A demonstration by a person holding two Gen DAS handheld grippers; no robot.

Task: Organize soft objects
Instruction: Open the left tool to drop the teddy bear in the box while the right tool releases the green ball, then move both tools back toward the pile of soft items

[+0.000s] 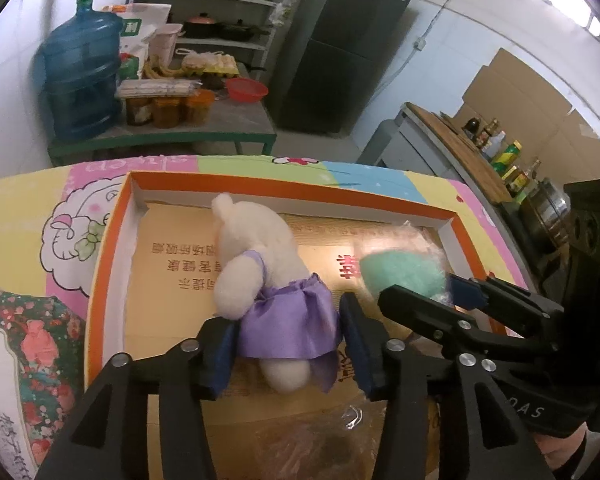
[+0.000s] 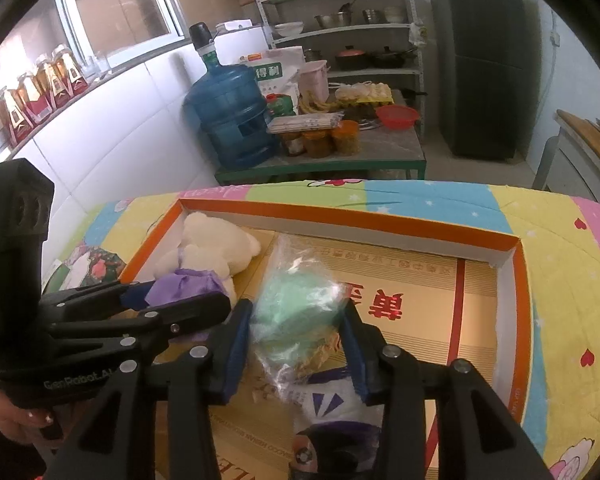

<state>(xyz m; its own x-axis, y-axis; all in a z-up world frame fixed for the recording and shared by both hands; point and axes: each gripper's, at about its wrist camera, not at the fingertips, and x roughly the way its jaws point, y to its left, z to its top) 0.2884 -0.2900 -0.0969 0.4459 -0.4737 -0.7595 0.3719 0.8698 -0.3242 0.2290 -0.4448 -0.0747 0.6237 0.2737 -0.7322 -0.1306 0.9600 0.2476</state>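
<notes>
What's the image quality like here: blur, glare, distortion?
Left wrist view: strong fisheye bending with dark corners; the mint-green fuzzy toy in clear plastic is smeared by blur, while the white plush bear in a purple dress is sharper; the window at top right is blown out. Right wrist view: same bending; the clear plastic catches pale glare and the orange-rimmed cardboard tray stays crisp.

Fuzzy white plush toy [image 1: 260, 240] wears a satiny purple skirt [image 1: 296, 324]; crinkly clear plastic bag [image 2: 296, 280] wraps green fluff; matt cardboard box [image 2: 484, 280].
</notes>
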